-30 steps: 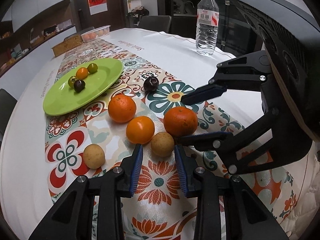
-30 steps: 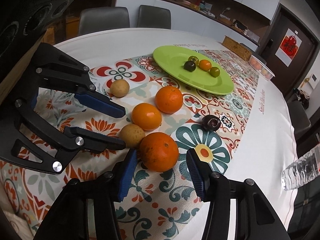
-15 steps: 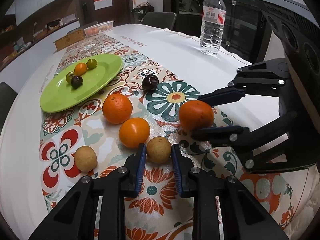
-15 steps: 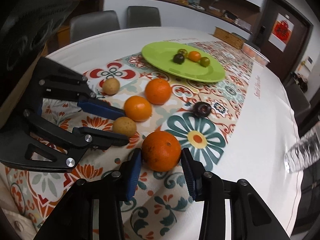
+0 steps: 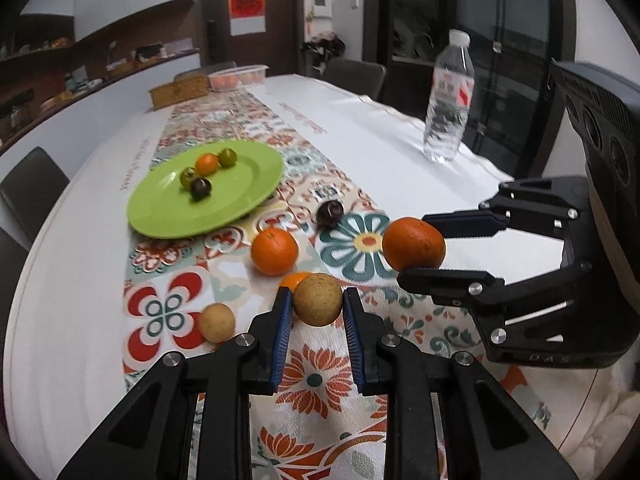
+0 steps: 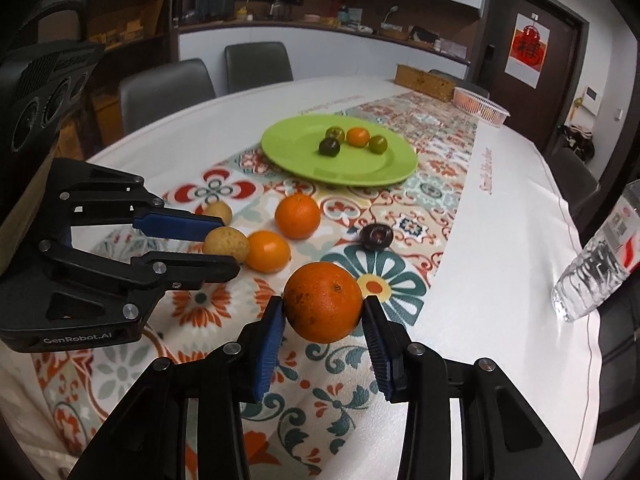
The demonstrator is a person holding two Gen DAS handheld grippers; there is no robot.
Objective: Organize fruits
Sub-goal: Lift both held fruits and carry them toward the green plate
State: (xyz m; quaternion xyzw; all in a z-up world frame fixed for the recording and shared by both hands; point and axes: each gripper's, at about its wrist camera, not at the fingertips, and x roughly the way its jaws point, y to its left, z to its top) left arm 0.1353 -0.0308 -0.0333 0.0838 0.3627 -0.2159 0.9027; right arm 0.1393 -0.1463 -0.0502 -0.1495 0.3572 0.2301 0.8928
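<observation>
Now the left gripper (image 5: 317,306) has its blue pads pressed on both sides of a tan round fruit (image 5: 318,299), and the fruit seems raised off the patterned cloth (image 5: 316,380). To the right of it, the right gripper (image 6: 323,312) is closed around a big orange (image 6: 323,302), which is also held above the cloth. From the right wrist view the left gripper appears on the left side, with the tan fruit between its fingers.

Just in front of the left gripper's tips a smaller orange (image 6: 268,251) lies on the cloth, partly hidden behind the held fruit in the left view. A second tan fruit (image 5: 216,322) lies to the left of these tips, and another orange (image 5: 275,251) lies further ahead. A dark purple fruit (image 6: 376,236) lies ahead of the right gripper. Far ahead stands the green plate (image 5: 168,220) with four small fruits on it. A water bottle (image 5: 448,96) stands far to the right on the white table (image 5: 380,148).
</observation>
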